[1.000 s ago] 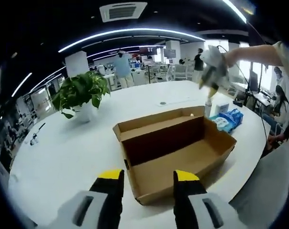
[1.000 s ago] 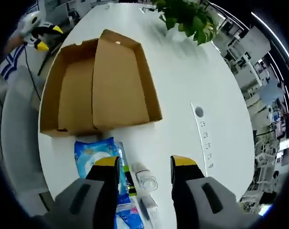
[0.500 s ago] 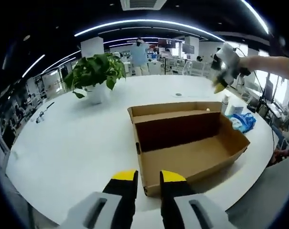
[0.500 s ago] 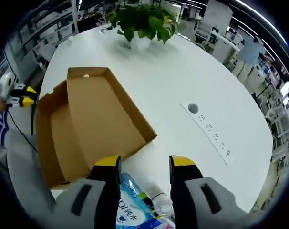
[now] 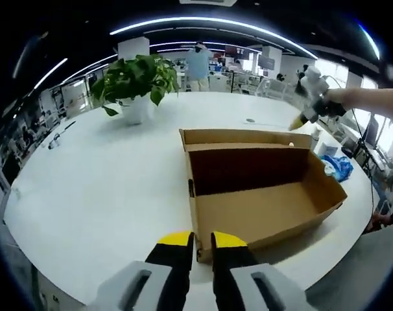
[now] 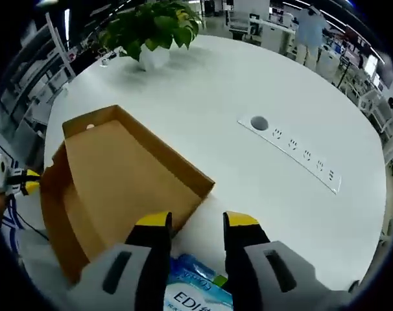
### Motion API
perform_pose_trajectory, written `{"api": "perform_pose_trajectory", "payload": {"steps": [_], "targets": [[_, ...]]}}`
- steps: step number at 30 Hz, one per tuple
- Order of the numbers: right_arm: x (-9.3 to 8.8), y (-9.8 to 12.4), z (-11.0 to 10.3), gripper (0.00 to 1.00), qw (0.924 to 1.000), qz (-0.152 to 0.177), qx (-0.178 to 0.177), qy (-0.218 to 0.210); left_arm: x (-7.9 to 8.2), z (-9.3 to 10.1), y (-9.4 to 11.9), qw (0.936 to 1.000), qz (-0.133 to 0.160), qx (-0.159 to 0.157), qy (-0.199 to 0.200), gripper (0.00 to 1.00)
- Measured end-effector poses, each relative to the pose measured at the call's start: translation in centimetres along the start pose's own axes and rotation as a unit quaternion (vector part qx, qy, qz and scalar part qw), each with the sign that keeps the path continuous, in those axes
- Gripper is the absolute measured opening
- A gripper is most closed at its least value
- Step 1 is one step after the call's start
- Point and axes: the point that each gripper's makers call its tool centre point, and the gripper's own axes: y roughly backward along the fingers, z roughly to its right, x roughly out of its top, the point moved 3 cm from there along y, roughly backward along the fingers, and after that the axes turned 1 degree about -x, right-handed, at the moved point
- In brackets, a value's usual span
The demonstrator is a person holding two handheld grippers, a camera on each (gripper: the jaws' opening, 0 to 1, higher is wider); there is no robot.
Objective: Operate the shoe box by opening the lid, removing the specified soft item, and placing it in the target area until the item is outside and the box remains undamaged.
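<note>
Table: white round table (image 5: 86, 188) spreads under everything; in the right gripper view its top (image 6: 248, 78) carries a strip of sockets (image 6: 294, 152) at about 2 o'clock from the box
Shoe box: brown cardboard shoe box (image 5: 255, 188) lies open at the middle of the left gripper view, lid folded back at its 12 o'clock edge, inside bare as far as can be seen; in the right gripper view the same box (image 6: 112, 188) sits at 9 o'clock of the jaws
Plant: leafy green plant (image 5: 135, 78) in a white pot at 11 o'clock from the box, well apart from it; also at 12 o'clock in the right gripper view (image 6: 151, 29)
Soft item: blue soft pack (image 6: 196, 291) lies on the table outside the box, just beside its wall, between the right jaws at 6 o'clock; in the left gripper view it is a blue patch (image 5: 339, 167) at 3 o'clock of the box
Left gripper: left gripper (image 5: 202, 241) jaws narrow, nearly touching, nothing between them, tips near the box's front wall
Right gripper: right gripper (image 6: 195, 221) jaws apart at a moderate gap, holding nothing, above the pack; in the left gripper view it (image 5: 310, 107) hangs at 2 o'clock over the box's far corner
</note>
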Motion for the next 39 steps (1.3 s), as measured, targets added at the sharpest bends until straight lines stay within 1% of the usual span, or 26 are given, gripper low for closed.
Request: {"api": "perform_pose_trajectory", "payload": {"steps": [3,4,6,8,10,13,14,16,20,23,27,30,35,39], "targets": [[0.1,-0.5,-0.8,0.26,0.9995,0.004,0.006,-0.032,-0.1,-0.1,-0.1,1.0000,-0.005,0.001,-0.001,0.08],[0.1,-0.6,-0.9,0.25,0.9993,0.004,0.009,-0.036,-0.2,-0.1,-0.2,1.0000,-0.006,0.001,-0.001,0.08],[-0.4,-1.1,-1.5,0.23,0.9994,-0.006,0.017,-0.031,-0.3,-0.2,-0.3,0.9999,-0.011,0.002,-0.002,0.07],[-0.7,-1.5,-1.4,0.23,0.9995,-0.017,0.009,-0.025,-0.5,-0.3,-0.4,0.9999,-0.014,0.003,-0.001,0.07],[-0.9,-1.7,-1.5,0.22,0.9993,-0.020,0.009,-0.032,-0.5,-0.3,-0.5,0.9999,-0.015,0.003,0.001,0.06],[-0.8,-2.1,-1.9,0.18,0.9981,-0.020,0.025,-0.052,-0.6,-0.3,-0.6,0.9998,-0.019,0.003,0.002,0.05],[-0.8,-2.3,-1.8,0.19,0.9974,-0.018,0.023,-0.067,-0.6,-0.3,-0.7,0.9998,-0.020,0.003,0.002,0.05],[-1.0,-2.4,-1.7,0.17,0.9972,-0.020,0.020,-0.069,-0.6,-0.3,-0.7,0.9998,-0.020,0.003,0.004,0.05],[-0.8,-2.8,-0.9,0.08,0.9973,-0.019,0.006,-0.071,-0.7,-0.4,-0.8,0.9997,-0.022,0.001,0.007,0.04],[-1.1,-2.5,-0.9,0.06,0.9973,-0.018,0.008,-0.071,-0.7,-0.4,-0.8,0.9997,-0.022,-0.001,0.010,0.04],[-0.8,-2.3,-0.8,0.04,0.9968,-0.012,0.006,-0.079,-0.8,-0.4,-0.8,0.9997,-0.022,-0.002,0.011,0.04],[-0.7,-1.9,-0.8,0.03,0.9962,-0.005,0.003,-0.087,-0.8,-0.4,-0.8,0.9997,-0.023,-0.003,0.010,0.04],[-0.1,-1.0,-0.7,0.03,0.9967,0.014,-0.001,-0.081,-0.8,-0.4,-0.8,0.9997,-0.023,-0.005,0.010,0.04],[-0.2,-0.4,-0.8,0.02,0.9965,0.025,-0.004,-0.080,-0.8,-0.3,-0.8,0.9997,-0.023,-0.005,0.010,0.04]]}}
